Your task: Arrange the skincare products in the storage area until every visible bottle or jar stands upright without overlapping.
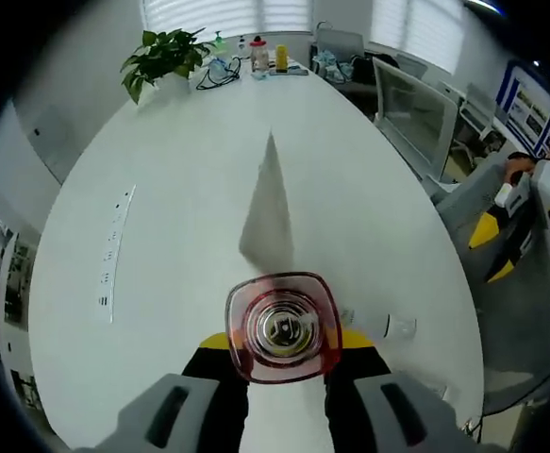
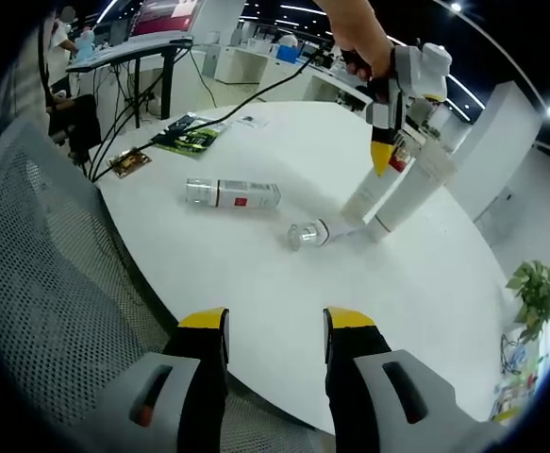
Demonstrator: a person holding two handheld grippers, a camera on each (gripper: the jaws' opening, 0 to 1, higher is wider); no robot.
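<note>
Bottle (image 1: 283, 327), red-tinted cap, sat clamped between my left hand-held gripper (image 1: 284, 351) jaws above worktop (image 1: 180, 236). Right hand-held gripper (image 2: 275, 330) open, empty. Best: lower vertical, release gently, clear of lying bottle (image 2: 233, 193).

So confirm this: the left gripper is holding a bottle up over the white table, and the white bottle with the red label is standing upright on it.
One thing is wrong. The white bottle with the red label is lying on its side on the white table, not standing, as the right gripper view shows. The rest holds: the left gripper is holding a bottle up over that table.
</note>
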